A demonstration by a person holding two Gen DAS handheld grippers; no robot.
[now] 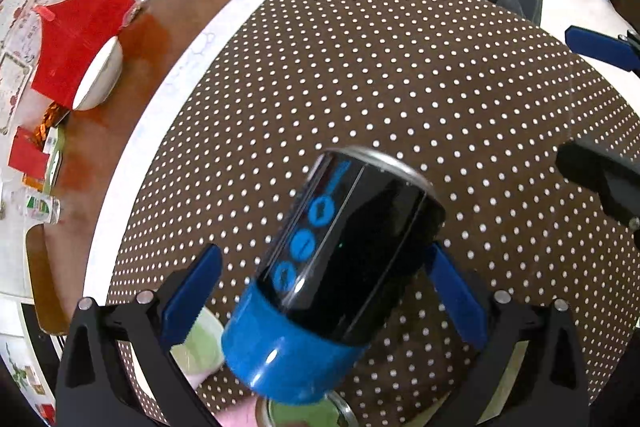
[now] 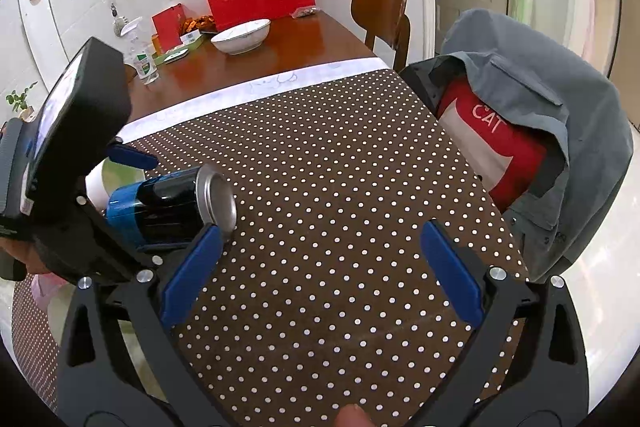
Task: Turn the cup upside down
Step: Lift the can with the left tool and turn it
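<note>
Cup (image 1: 340, 267) lying between fingers of left gripper (image 1: 324, 291), apparently gripped, near left edge of dotted tablecloth (image 2: 340, 187); tipped mid-turn, probably so silver base goes up, blue band down. Right gripper (image 2: 320, 275) spread wide, empty, hanging over cloth nearby. Glossy black body, blue round icons, blue band at one end

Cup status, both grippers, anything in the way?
Left gripper around cup, grip unclear. Cup tilted mid-flip, metal base showing. Right gripper open, empty. Polka-dot cloth ahead bare.
</note>
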